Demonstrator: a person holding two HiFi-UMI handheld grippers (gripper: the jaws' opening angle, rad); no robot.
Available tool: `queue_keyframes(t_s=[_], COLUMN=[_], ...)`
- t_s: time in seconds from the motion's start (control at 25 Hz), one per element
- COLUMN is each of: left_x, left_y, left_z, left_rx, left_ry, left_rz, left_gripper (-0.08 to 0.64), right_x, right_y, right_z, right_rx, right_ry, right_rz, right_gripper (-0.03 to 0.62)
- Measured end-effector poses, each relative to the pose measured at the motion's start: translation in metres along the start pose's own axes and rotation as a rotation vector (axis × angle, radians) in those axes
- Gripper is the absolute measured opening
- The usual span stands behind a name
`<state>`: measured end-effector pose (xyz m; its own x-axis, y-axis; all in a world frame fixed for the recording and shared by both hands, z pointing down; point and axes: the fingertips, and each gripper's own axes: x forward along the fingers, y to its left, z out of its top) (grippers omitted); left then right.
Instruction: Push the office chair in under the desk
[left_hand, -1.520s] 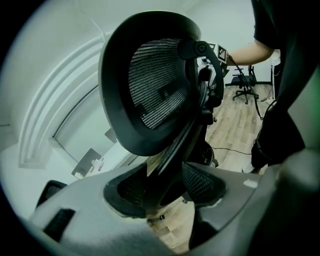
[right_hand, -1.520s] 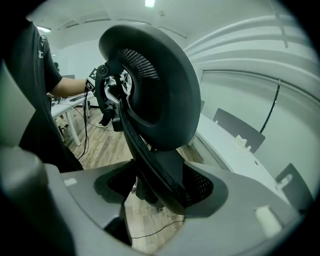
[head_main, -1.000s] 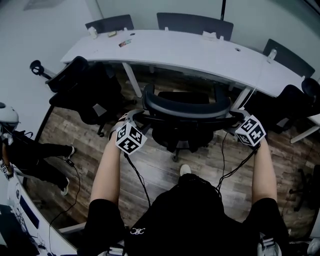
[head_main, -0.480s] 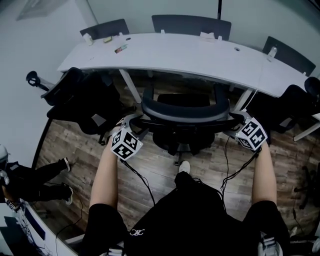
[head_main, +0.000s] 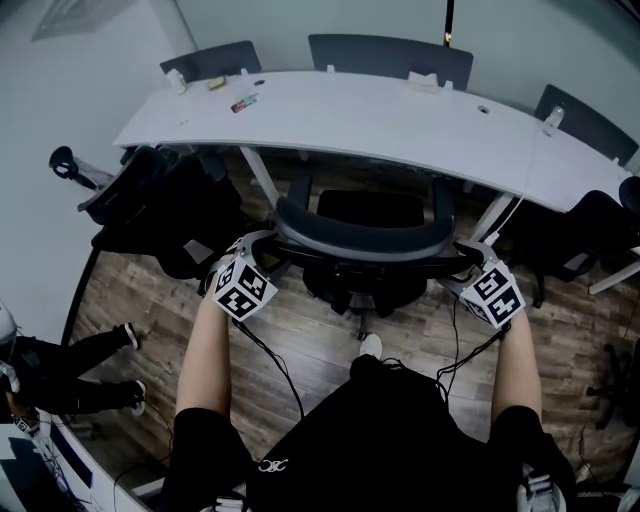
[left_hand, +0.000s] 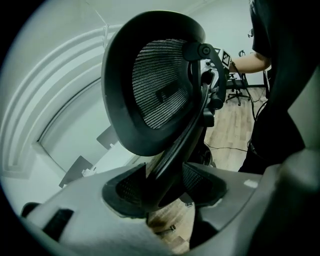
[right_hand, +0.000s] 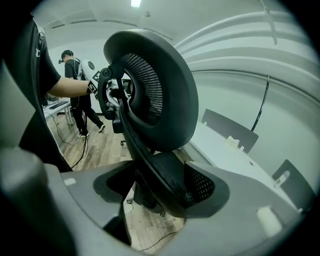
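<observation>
Black mesh and moulded plastic make up most of what is shown. At far left a spare black chair (head_main: 160, 195) stands on the wood-plank floor (head_main: 300, 330). The left hand-held gripper (head_main: 262, 247), grey and carrying a marker cube, has its jaws closed on the left rim of the office chair (head_main: 360, 238). In the left gripper view its textured pads (left_hand: 200, 181) clamp a smooth black strut below the oval, finely woven mesh panel (left_hand: 155, 85).

Seen from above, the backrest forms a shallow arc. The squarish seat lies between two slanted white legs (head_main: 262, 175), its front close to the near edge of the counter (head_main: 400, 115), a long, smooth, white curve. The right hand-held gripper (head_main: 462, 257) is likewise closed on the right rim, with one perforated pad pressed against the thick frame edge.
</observation>
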<state>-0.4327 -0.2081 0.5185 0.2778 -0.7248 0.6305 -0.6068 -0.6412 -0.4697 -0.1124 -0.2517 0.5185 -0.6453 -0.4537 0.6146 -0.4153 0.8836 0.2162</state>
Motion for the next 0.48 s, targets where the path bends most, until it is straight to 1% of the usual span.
queue_keyframes(t_s=[0.28,0.48], left_x=[0.025,0.05], left_y=[0.042,0.074], left_z=[-0.008,-0.005], left_rx=[0.006,0.016], left_ry=[0.009,0.018], left_rz=[-0.005,-0.016], left_gripper=[0.23,0.23], right_x=[0.028,0.047], right_y=[-0.017,-0.039], right_z=[0.018,0.028], right_rx=[0.006,0.018], right_ry=[-0.004,-0.001], right_rz=[-0.036,-0.064], right_gripper=[0.314,0.314])
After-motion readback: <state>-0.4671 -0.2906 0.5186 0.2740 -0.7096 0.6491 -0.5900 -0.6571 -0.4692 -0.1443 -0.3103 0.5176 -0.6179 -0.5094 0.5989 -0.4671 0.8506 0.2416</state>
